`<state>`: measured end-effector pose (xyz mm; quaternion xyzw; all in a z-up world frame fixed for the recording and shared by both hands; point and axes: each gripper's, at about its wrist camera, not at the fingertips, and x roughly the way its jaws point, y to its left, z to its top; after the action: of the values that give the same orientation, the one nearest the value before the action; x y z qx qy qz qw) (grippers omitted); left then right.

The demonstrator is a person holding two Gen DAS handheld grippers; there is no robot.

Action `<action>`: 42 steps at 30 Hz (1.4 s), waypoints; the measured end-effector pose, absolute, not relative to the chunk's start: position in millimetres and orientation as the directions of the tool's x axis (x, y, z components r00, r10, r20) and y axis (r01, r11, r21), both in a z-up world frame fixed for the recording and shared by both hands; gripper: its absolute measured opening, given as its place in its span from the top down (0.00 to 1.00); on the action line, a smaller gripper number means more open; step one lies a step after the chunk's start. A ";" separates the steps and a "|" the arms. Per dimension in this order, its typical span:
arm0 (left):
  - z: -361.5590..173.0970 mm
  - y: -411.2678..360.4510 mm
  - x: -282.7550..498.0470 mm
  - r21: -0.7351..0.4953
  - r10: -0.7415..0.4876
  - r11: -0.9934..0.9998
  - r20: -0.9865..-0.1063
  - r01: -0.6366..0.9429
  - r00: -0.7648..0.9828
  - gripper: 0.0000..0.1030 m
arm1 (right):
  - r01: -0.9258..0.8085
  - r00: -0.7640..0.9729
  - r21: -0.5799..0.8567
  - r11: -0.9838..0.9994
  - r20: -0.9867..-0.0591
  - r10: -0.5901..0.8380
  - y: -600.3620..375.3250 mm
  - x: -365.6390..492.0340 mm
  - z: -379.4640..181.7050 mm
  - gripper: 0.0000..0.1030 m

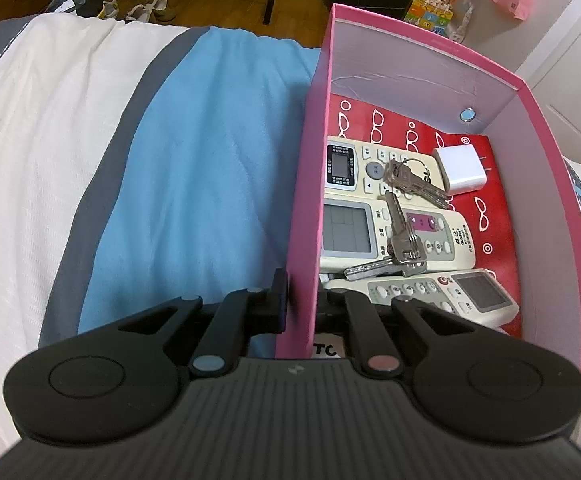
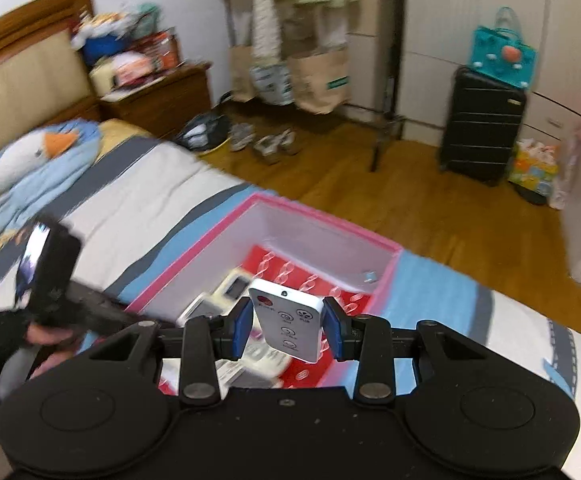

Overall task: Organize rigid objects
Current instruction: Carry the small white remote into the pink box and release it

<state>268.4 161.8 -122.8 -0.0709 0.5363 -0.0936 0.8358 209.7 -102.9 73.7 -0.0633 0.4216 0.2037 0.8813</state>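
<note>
A pink box (image 1: 422,64) stands on the bed. Inside it lie cream remotes (image 1: 414,236), two bunches of keys (image 1: 404,240) and a white charger cube (image 1: 460,170), all on a red patterned card (image 1: 494,240). My left gripper (image 1: 302,304) is shut on the box's left wall, one finger outside and one inside. In the right wrist view my right gripper (image 2: 289,328) is shut on a small white remote (image 2: 290,320), its blue pads on the remote's long sides. It holds the remote in the air above the pink box (image 2: 322,232).
The striped blue, grey and white bed cover (image 1: 194,160) stretches left of the box. A plush penguin (image 2: 30,160) lies near the headboard. A gloved hand (image 2: 46,336) holds the left gripper's handle. Beyond the bed are a wooden floor, shoes (image 2: 266,140) and a black suitcase (image 2: 482,128).
</note>
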 end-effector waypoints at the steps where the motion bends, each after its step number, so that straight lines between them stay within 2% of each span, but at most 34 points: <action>1: -123.3 162.1 268.4 -0.219 -0.232 0.972 -0.884 0.081 0.406 0.92 | -0.428 0.565 0.033 0.903 -0.770 0.296 -97.3 204.2 68.6 0.59; 3: -123.8 162.0 267.6 -0.217 -0.233 0.972 -0.884 0.084 0.405 0.92 | -0.459 0.540 0.008 0.888 -0.792 0.286 -88.4 195.9 53.9 0.59; 6: -124.0 162.3 267.8 -0.220 -0.238 0.971 -0.883 0.092 0.405 0.92 | -0.457 0.471 0.045 0.888 -0.835 0.285 -83.0 195.5 35.8 0.59; 11: -124.1 165.5 267.4 -0.234 -0.250 0.968 -0.879 0.090 0.405 0.92 | -0.439 0.458 -0.003 0.898 -0.861 0.221 -78.2 203.4 23.8 0.59; 18: -126.3 166.4 267.7 -0.240 -0.258 0.966 -0.879 0.095 0.402 0.91 | -0.417 0.372 0.036 0.908 -0.905 0.207 -79.6 236.9 1.8 0.59; 23: -127.1 168.3 268.9 -0.254 -0.270 0.963 -0.876 0.094 0.400 0.90 | -0.430 0.392 -0.030 0.902 -0.907 0.156 -71.0 238.4 -13.3 0.59; 26: -128.0 167.6 269.8 -0.250 -0.267 0.964 -0.877 0.094 0.400 0.90 | -0.452 0.419 -0.084 0.888 -0.899 0.129 -63.5 240.3 -17.0 0.60; 29: -129.4 167.8 270.0 -0.252 -0.268 0.963 -0.879 0.093 0.395 0.90 | -0.443 0.461 -0.141 0.885 -0.883 0.090 -62.0 246.9 -20.7 0.57; 34: -128.6 166.9 269.6 -0.246 -0.262 0.965 -0.879 0.092 0.399 0.90 | -0.405 0.513 -0.113 0.907 -0.849 0.123 -71.3 247.9 -11.9 0.49; 42: -121.1 161.7 265.2 -0.212 -0.232 0.973 -0.878 0.095 0.418 0.90 | -0.419 0.572 -0.009 0.908 -0.780 0.256 -93.1 220.7 6.9 0.48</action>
<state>265.2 161.7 -121.1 -0.0647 0.5306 -0.0974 0.8395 220.7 -93.1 6.9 -0.0968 0.4213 0.1917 0.8811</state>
